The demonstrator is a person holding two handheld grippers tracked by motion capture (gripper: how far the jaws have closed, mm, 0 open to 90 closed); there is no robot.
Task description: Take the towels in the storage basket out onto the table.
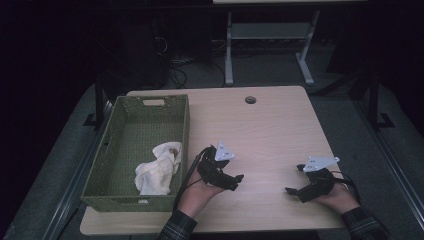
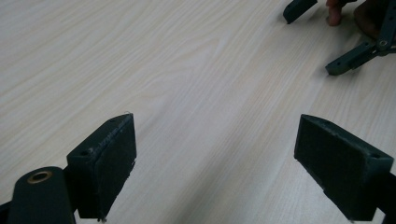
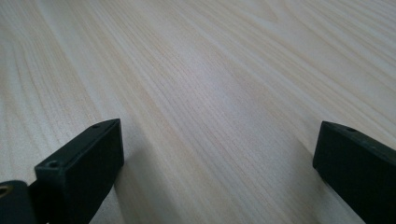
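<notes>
Crumpled white cloth [image 1: 157, 170] lies in green plastic basket [image 1: 107, 150], left of left gripper [image 1: 239, 181], the nearer one. Right gripper [image 1: 295, 179] far. Both jaws wide open, empty, over pale wooden bench [image 1: 270, 130].

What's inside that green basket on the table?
A crumpled white cloth lies in the green basket, toward its near right corner. The rest of the basket floor looks bare. Whatever may sit beneath the cloth is covered and cannot be seen.

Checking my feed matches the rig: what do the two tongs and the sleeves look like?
Both the left tongs and the right tongs are black, each with two flat rectangular jaws, a grey three-cornered plate on top and a black cable trailing. The sleeves are dark plaid.
</notes>
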